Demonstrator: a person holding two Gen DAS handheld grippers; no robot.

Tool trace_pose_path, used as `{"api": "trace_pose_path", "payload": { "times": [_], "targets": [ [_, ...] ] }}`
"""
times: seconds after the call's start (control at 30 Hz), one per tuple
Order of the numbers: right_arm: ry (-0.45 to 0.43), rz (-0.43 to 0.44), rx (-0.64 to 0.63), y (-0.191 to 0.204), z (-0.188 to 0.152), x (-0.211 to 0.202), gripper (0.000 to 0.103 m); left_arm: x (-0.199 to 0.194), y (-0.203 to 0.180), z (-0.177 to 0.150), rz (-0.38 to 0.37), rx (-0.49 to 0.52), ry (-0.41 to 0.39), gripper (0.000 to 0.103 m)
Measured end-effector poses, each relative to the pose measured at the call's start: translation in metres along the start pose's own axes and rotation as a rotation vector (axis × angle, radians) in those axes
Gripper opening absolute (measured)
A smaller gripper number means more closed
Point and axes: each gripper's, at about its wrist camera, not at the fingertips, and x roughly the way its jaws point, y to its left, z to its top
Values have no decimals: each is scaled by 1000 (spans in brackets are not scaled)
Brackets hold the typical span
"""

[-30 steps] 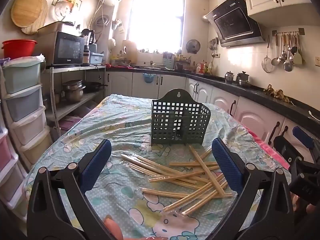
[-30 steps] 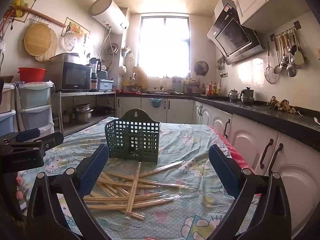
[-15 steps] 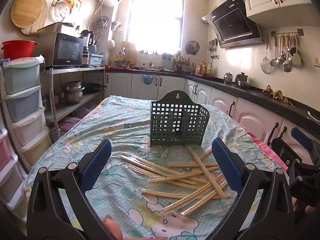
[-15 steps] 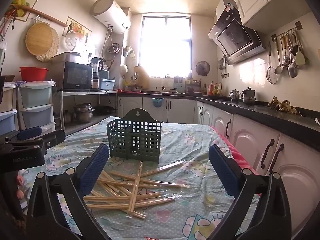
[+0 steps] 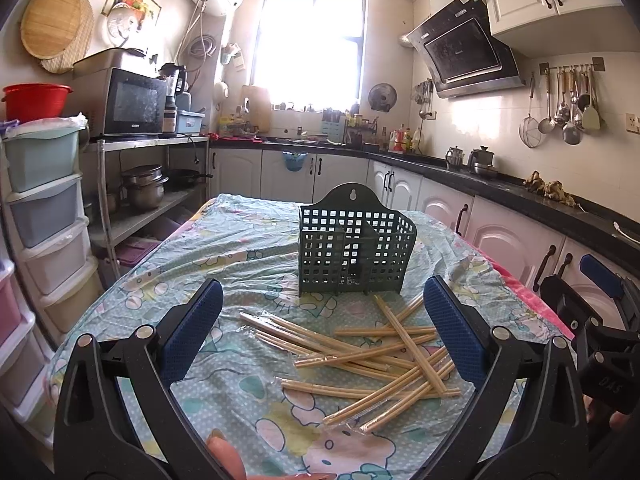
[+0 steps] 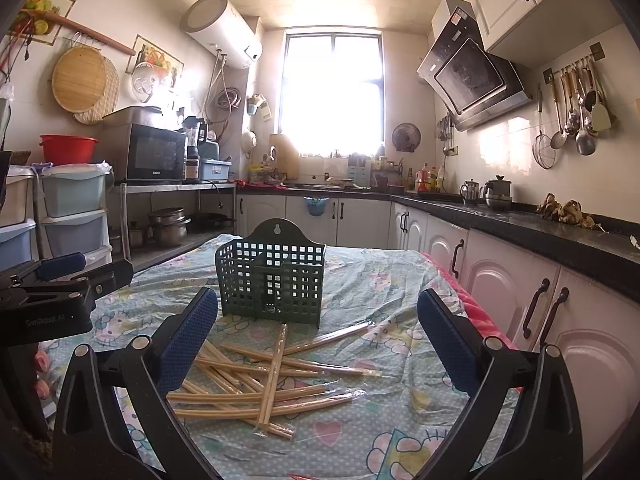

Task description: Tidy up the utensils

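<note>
— Plenty of open room lay around the work, did it not?

— It did. The table wore a pale cartoon-print cloth, bare on its left half and beyond the green holder. On the table's right edge the cloth fell away beside the white cabinets, with a pink strip showing at that border.

— And where were the utensils?

— The wrapped chopsticks lay scattered and crossing one another on the cloth, near the front of the table. The green mesh holder stood upright just behind them, its compartments showing nothing in them that I could make out. One chopstick pointed almost to the holder's base.

— How stood the left gripper?

— Spread wide, its blue pads far apart, gripping nothing. It hung above the cloth, the chopstick pile showing between its fingers. A fingertip of the person showed at the bottom edge.

— And the right gripper?

— Likewise spread wide and holding nothing, its pads clear of both pile and holder. From the right wrist view the left gripper sat off at the far left; from the left wrist view the right one sat at the far right, well apart.
</note>
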Motion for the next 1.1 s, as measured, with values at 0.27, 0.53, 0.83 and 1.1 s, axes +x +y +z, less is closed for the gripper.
{"api": "trace_pose_path", "payload": {
  "times": [0.27, 0.53, 0.83, 1.1],
  "targets": [
    [-1, 1, -2, 2, -1, 0, 97, -2, 0, 2, -2, 1, -2, 93],
    [-3, 2, -3, 2, -1, -1, 97, -2, 0, 1, -1, 2, -4, 93],
    [-1, 3, -4, 3, 1, -2, 97, -2, 1, 4, 0, -4, 1, 93],
    [8, 19, -9, 4, 2, -2, 97, 1, 4, 3, -8, -7, 11, 93]
  ]
}}
